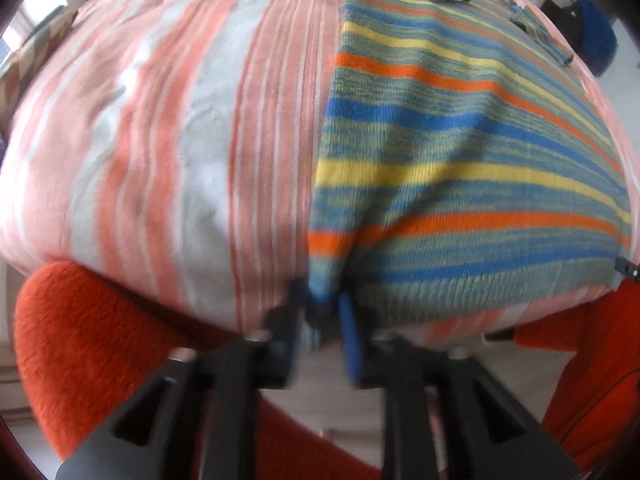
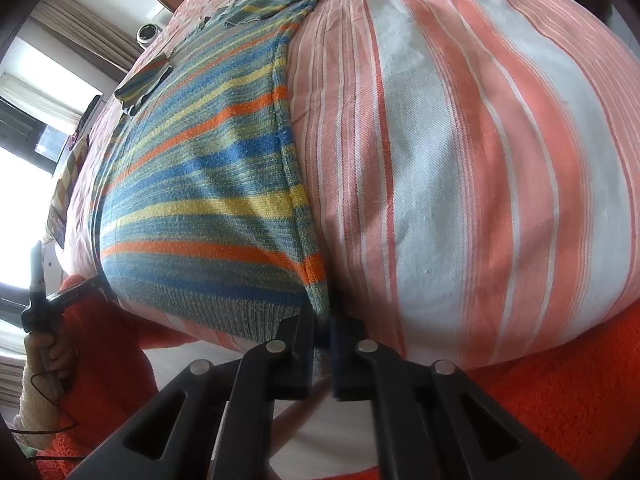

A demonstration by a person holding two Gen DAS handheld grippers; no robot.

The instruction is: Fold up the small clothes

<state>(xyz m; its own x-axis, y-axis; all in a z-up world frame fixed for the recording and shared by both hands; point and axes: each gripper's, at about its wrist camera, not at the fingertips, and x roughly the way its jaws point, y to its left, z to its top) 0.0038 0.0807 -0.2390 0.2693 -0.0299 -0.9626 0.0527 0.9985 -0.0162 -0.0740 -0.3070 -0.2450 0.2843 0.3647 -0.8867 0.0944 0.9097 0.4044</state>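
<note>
While the right tool [image 2: 322,344] pinches the near right hem corner of the striped knit sweater [image 2: 200,200] between nearly closed jaws, the left tool [image 1: 322,320] stands partly open around the opposite hem corner, its pads not clearly pressing the fabric. That sweater lies spread flat on the bed's pink-and-white striped cover [image 2: 460,160], hem at the near edge.

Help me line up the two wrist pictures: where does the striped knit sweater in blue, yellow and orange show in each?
Left wrist: striped knit sweater fills the right half.
Right wrist: it fills the left half.
Shared landmark: the pink-and-white striped bedcover beneath it.
</note>
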